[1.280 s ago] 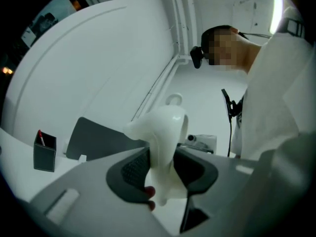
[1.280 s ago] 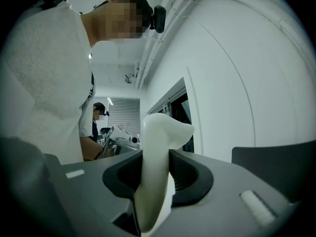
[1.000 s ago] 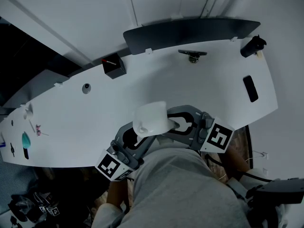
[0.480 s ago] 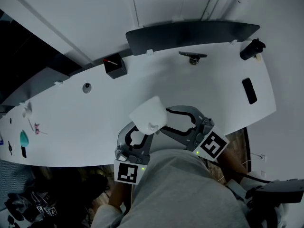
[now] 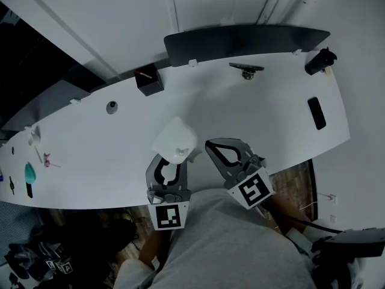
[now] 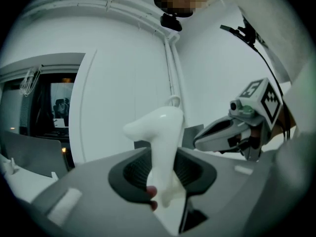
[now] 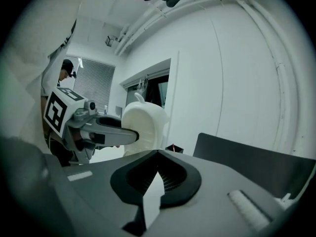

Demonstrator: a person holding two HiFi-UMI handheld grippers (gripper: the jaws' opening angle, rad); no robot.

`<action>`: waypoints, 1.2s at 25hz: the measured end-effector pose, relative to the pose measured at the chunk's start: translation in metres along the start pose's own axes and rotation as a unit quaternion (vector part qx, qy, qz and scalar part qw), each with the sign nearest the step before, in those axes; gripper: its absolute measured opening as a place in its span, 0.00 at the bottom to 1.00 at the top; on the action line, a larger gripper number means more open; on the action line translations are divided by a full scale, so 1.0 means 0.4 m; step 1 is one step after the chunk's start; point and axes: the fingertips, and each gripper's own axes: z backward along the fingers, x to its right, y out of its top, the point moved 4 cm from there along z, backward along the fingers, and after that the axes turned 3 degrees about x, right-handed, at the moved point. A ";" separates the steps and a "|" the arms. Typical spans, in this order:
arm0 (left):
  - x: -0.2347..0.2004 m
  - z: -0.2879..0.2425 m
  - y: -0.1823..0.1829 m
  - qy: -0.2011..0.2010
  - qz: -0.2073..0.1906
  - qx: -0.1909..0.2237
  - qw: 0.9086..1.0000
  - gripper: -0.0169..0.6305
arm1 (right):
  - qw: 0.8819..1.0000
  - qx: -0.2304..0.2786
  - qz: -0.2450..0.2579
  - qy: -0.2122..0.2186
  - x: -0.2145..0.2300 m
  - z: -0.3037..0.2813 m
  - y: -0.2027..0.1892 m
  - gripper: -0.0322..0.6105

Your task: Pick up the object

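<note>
Left tool (image 5: 171,161) clamps the white object (image 5: 175,139); right tool (image 5: 210,144) is closed, empty; black box (image 5: 150,82) holds a red pen (image 5: 142,74).

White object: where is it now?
Head view, left of centre: the white object is held between the fingers of the left gripper, over the table near its front edge.

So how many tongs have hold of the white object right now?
1. The left tongs grip the white object by its narrow end. The right tongs are shut and empty, just beside it.
</note>
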 end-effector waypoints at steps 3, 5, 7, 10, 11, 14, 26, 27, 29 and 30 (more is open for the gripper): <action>0.006 -0.002 -0.002 0.000 0.000 -0.005 1.000 0.22 | 1.000 -0.006 -0.002 0.004 -0.010 -0.023 0.007 0.05; -0.008 0.021 -0.008 -0.005 0.002 -0.007 1.000 0.22 | 1.000 -0.005 0.003 0.007 -0.046 -0.037 0.025 0.05; -0.034 0.057 -0.016 -0.010 0.001 -0.005 1.000 0.22 | 1.000 -0.003 0.008 0.005 -0.093 -0.051 0.042 0.05; -0.061 0.087 -0.027 -0.010 0.009 -0.002 1.000 0.22 | 1.000 -0.007 0.009 0.004 -0.128 -0.063 0.049 0.05; -0.068 0.093 -0.030 -0.010 0.012 -0.001 1.000 0.22 | 1.000 -0.008 0.008 0.004 -0.134 -0.067 0.050 0.05; -0.090 0.114 -0.041 -0.011 0.009 -0.001 1.000 0.22 | 1.000 -0.015 0.007 0.004 -0.154 -0.078 0.053 0.05; -0.111 0.196 -0.099 -0.064 -0.057 -0.021 0.996 0.22 | 0.999 -0.053 -0.009 -0.010 -0.247 -0.069 0.023 0.05; -0.108 0.210 -0.102 -0.062 -0.059 -0.019 0.996 0.22 | 0.998 -0.053 -0.007 -0.013 -0.260 -0.059 0.022 0.05; -0.095 0.237 -0.103 -0.058 -0.068 -0.015 0.996 0.22 | 0.999 -0.050 -0.003 -0.013 -0.284 -0.041 0.018 0.05; -0.086 0.248 -0.101 -0.055 -0.069 -0.012 0.996 0.22 | 0.999 -0.046 -0.002 -0.011 -0.293 -0.032 0.018 0.05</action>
